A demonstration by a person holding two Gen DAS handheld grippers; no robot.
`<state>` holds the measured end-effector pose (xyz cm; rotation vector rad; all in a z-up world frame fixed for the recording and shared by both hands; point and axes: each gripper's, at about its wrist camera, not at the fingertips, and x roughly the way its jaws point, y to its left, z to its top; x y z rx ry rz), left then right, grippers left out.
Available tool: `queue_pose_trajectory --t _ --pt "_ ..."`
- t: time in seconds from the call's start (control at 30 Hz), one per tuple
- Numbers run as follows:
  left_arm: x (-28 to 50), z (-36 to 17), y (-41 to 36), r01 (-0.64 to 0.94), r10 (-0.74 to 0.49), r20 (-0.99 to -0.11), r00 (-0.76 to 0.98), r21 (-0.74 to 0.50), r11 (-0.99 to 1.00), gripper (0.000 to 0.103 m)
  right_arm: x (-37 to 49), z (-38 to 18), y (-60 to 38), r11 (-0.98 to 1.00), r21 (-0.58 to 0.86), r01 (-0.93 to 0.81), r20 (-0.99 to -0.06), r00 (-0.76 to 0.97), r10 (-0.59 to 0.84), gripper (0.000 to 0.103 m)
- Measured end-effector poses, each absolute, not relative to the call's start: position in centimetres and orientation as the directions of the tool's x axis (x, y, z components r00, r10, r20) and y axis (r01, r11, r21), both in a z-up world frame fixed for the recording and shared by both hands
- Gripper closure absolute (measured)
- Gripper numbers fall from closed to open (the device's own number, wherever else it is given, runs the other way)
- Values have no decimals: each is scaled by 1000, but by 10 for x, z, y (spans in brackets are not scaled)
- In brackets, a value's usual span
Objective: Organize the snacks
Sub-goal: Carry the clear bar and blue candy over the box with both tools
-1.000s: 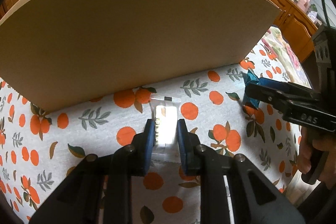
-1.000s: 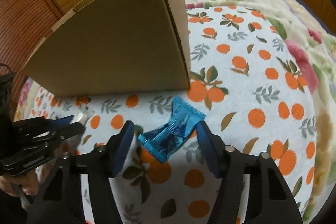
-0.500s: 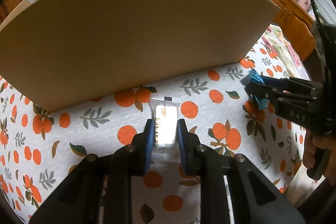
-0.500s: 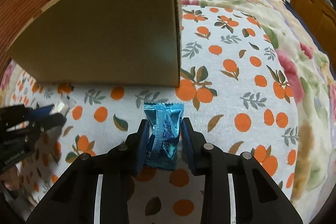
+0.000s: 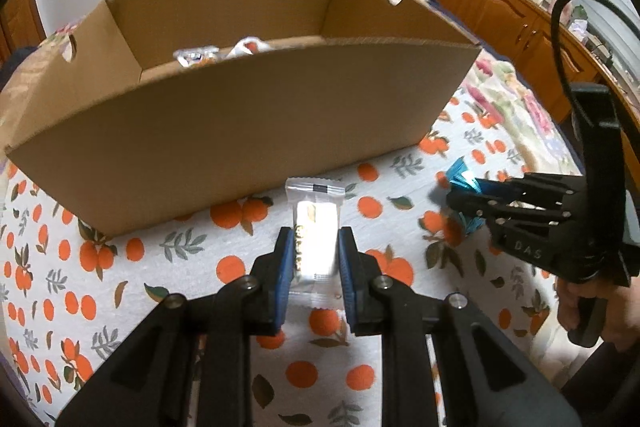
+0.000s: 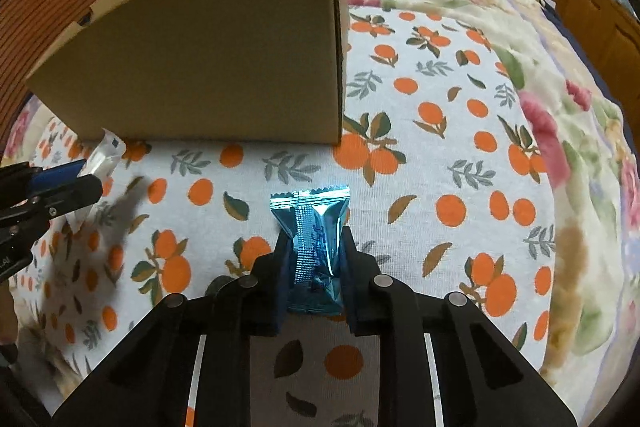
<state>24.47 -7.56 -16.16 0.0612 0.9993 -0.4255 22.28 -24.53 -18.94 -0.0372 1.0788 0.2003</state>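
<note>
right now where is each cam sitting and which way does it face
Left wrist: on the left gripper, facing the cardboard box; its fingers pinch a white snack; right gripper and hand at right.
Right wrist: on the right gripper, facing the box corner, pinching a blue snack.
Shared: box, orange-print cloth, both snacks.

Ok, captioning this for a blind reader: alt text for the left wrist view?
The left tongs grip a clear-wrapped white snack above an orange-print cloth, facing an open cardboard box with wrapped snacks inside. At right, the right tongs hold a blue packet.
</note>
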Motion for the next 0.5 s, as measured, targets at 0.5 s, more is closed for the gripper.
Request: queue_pose_trajectory --t 0.5 --pt "233 -98 -64 387 -350 -751 560 -136 912 84 208 -127 -238 971 82 -223 -792 577 199 84"
